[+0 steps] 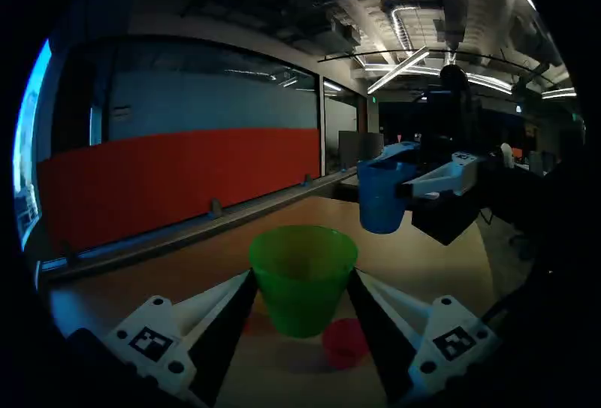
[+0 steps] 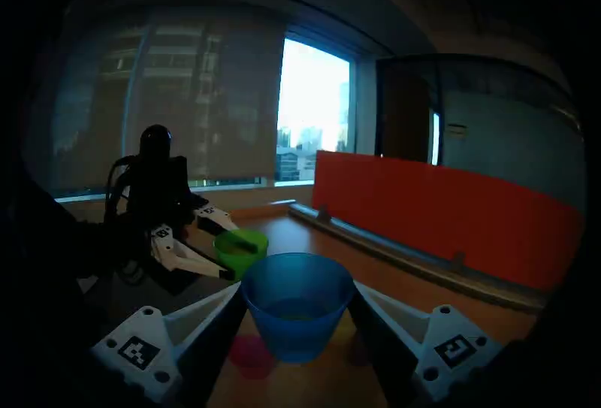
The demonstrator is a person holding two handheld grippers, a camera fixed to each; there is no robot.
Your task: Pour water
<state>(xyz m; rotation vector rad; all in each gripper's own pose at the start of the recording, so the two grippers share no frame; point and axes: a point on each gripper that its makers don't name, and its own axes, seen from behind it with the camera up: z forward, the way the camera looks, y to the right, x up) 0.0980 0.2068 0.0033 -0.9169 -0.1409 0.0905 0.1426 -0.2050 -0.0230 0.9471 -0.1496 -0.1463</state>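
Green cup (image 1: 303, 299) hangs upright, pinched by your left gripper (image 1: 303, 279), above the table (image 1: 428, 258); a red cup (image 1: 345, 342) stands on it just below. Your right gripper (image 2: 297, 291) clamps the blue cup (image 2: 297, 321), upright, water inside, held apart from the green one. Beyond, a red panel (image 1: 180, 175).

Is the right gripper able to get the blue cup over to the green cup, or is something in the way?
Probably yes. The right gripper holds the blue cup in the air, close to the green cup. Nothing shows in the gap between them.
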